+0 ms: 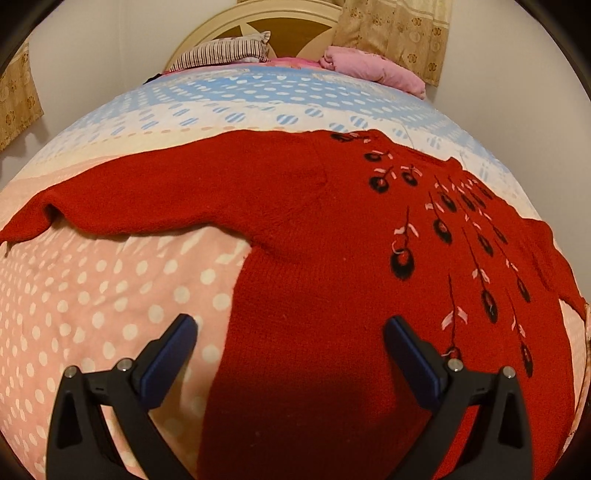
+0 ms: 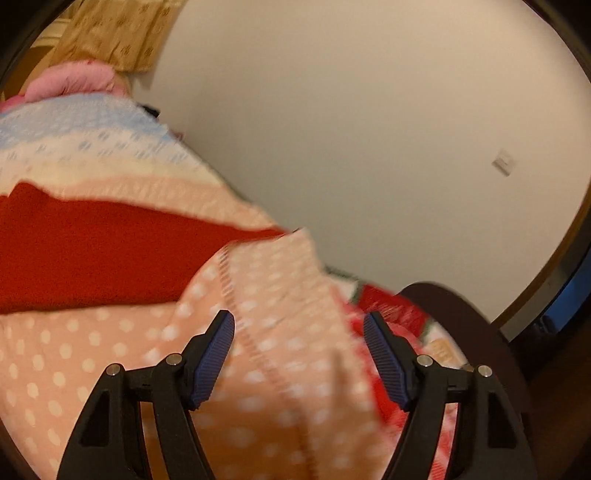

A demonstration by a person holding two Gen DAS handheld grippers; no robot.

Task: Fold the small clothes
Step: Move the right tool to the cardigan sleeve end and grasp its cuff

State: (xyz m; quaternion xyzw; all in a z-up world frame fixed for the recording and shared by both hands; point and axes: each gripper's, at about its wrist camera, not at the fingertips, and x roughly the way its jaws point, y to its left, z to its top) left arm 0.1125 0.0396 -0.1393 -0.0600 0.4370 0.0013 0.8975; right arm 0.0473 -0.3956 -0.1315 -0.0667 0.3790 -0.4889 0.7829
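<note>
A red sweater (image 1: pixel 314 229) lies spread flat on the bed, on a dotted quilt (image 1: pixel 92 295) that runs from pink at the near end to white and blue further up. One sleeve (image 1: pixel 110 199) stretches out to the left, its cuff slightly lifted and rumpled; the other sleeve falls off toward the right edge of the bed. Black and pink embroidery (image 1: pixel 443 229) runs down the right part of the front.

The left tongs (image 1: pixel 290 330) hang above the sweater's lower hem, wide open and holding nothing; one blue pad is over the pink quilt, the other over the red knit.

In the right wrist view, which is blurred, the sweater (image 2: pixel 92 254) shows at the left. The right tongs (image 2: pixel 298 330) are over the quilt (image 2: pixel 277 295) near the bed's edge, clear of the sweater, partly open with nothing between the pads.

At the head of the bed are a striped pillow (image 1: pixel 229 51), a pink blanket (image 1: pixel 369 66) and a headboard (image 1: pixel 280 26). A patterned curtain (image 1: pixel 399 33) hangs at the right against a pale wall (image 2: pixel 369 129).
</note>
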